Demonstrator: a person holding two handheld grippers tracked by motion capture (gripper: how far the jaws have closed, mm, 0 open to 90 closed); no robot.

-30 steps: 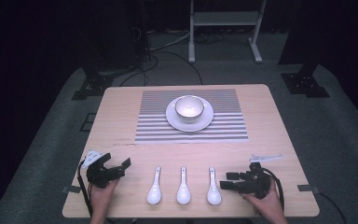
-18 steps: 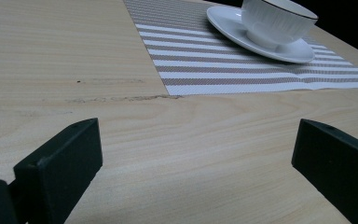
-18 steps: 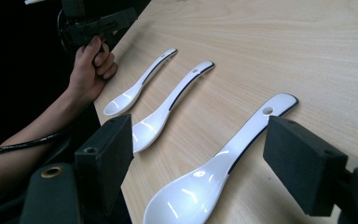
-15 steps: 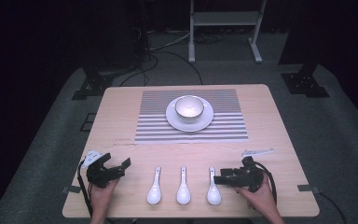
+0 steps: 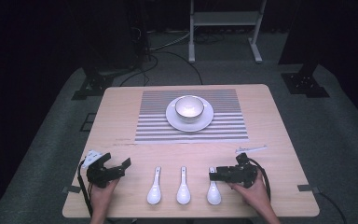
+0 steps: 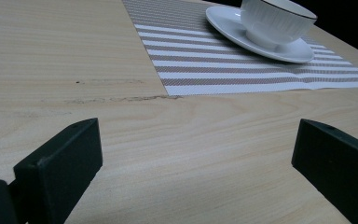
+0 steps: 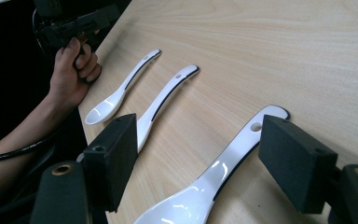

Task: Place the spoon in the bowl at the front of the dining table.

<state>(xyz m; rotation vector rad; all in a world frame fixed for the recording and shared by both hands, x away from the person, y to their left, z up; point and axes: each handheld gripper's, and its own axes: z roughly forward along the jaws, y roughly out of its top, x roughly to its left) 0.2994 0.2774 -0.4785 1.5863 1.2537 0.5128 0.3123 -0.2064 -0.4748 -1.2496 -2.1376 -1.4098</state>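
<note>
The right gripper (image 5: 213, 174) lies low over the table (image 5: 279, 121) near its front edge, held level and pointing sideways toward the person's left. The right hand (image 5: 251, 185) grasps it from behind, with the forearm coming in from the table's near edge and the cable looping around the wrist. Its jaws stand wide apart and have just been closing a little. The handle of the nearest spoon (image 7: 219, 175) lies between them, and the pads do not press on it. In the right gripper view that white spoon runs from its bowl at the bottom, between the two black jaws, up to the handle tip with a small hole, just beside the right-hand jaw.

Beyond it lie the middle spoon (image 7: 168, 95) and the far spoon (image 7: 121, 91), side by side and apart from each other, handles pointing the same way.

Past the spoons, the left gripper (image 5: 123, 164) rests low at the table's near left corner, held by the left hand (image 5: 103, 184) and angled toward the table's middle. Its jaws are wide apart with only bare wood between them. Well ahead of it a bowl (image 6: 277, 21) stands on a saucer (image 6: 261, 39) on a striped mat (image 6: 223, 70).
</note>
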